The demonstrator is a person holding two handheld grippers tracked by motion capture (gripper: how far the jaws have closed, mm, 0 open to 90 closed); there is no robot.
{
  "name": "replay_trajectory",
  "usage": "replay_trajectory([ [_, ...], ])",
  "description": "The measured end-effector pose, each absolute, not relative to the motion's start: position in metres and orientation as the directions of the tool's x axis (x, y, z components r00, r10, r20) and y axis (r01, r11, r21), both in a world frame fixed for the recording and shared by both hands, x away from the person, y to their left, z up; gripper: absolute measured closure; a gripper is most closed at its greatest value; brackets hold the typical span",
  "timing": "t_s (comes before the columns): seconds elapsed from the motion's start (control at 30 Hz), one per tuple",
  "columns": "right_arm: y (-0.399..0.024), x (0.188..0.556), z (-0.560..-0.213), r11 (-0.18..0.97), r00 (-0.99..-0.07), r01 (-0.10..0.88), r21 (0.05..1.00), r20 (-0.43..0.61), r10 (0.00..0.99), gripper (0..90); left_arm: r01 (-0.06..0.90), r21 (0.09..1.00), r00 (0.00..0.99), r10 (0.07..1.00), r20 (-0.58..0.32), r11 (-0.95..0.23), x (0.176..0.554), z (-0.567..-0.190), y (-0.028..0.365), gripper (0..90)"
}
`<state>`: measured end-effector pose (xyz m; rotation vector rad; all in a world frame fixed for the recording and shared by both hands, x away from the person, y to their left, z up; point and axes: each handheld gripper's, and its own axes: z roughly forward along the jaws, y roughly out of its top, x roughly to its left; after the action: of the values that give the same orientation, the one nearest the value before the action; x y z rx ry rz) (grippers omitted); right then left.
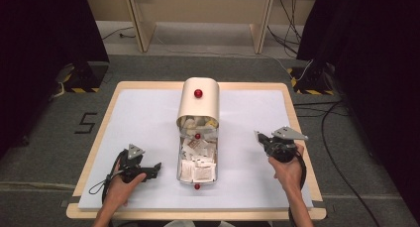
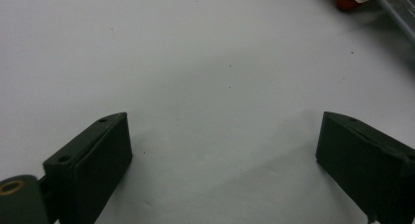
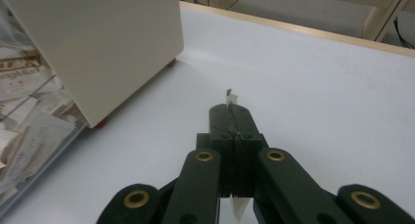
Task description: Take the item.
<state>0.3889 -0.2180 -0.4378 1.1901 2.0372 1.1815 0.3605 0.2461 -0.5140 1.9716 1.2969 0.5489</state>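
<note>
1. a thin white packet (image 3: 232, 98) sits pinched at lower centre of the right gripper view, clamped in the right gripper (image 3: 230, 117).
2. judged step: carrying it from the packet-filled box (image 1: 197, 152), centre frame; next, set it down.
3. the left gripper (image 2: 222, 145) rests released, lower left.
</note>
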Motion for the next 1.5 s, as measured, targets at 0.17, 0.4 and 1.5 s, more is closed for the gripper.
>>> replay_trajectory([
  [0.17, -0.221, 0.396, -0.446, 0.230, -0.481, 0.450, 0.863, 0.018, 0.877, 90.0, 0.614, 0.749, 0.407, 0.913, -0.029, -0.250, 0.361, -0.514, 0.246, 5.6],
  [0.4, -0.223, 0.402, -0.454, 0.221, -0.469, 0.463, 0.858, 0.026, 0.883, 90.0, 0.614, 0.748, 0.408, 0.913, -0.029, -0.251, 0.361, -0.514, 0.246, 5.6],
  [1.5, -0.215, 0.412, -0.466, 0.235, -0.475, 0.489, 0.840, 0.030, 0.880, 89.7, 0.614, 0.749, 0.407, 0.913, -0.029, -0.250, 0.361, -0.514, 0.246, 5.6],
])
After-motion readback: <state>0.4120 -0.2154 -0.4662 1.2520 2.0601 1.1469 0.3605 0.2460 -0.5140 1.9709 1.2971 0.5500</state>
